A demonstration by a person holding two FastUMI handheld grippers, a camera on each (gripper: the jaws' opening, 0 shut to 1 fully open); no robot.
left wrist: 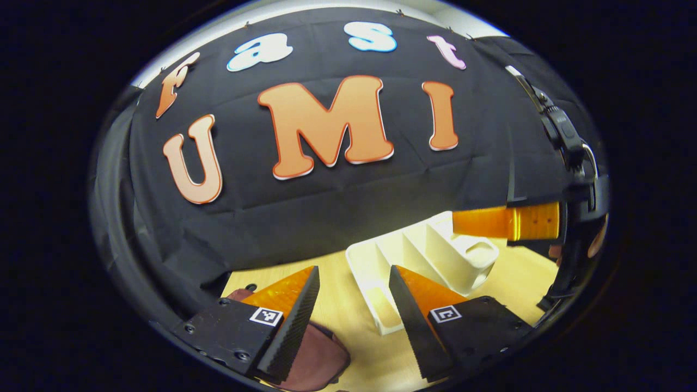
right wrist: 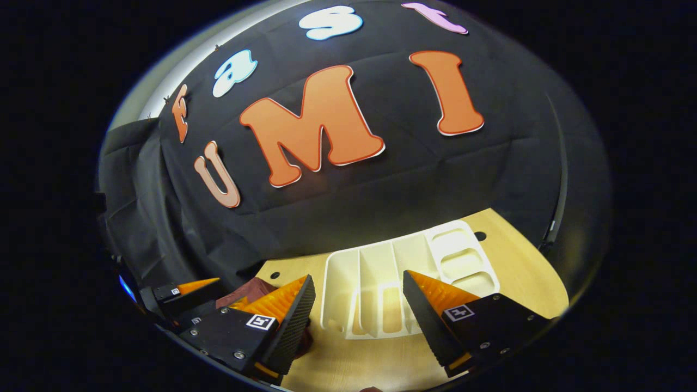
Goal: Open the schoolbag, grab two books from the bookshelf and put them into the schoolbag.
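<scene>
A white slotted bookshelf lies on the wooden table, and its dividers and slots look bare. My left gripper hovers open just short of its near end, nothing between the fingers. The maroon schoolbag lies low at the left, under the left finger. My right gripper reaches in from the right above the shelf's far end. In the right gripper view, my right gripper stands open over the near edge of the bookshelf. The schoolbag lies to the left, with the left gripper beside it.
The light wooden table runs back to the black cloth wall right behind the shelf. Small dark holes dot the tabletop. A dark clamp-like stand rises at the right edge of the left gripper view.
</scene>
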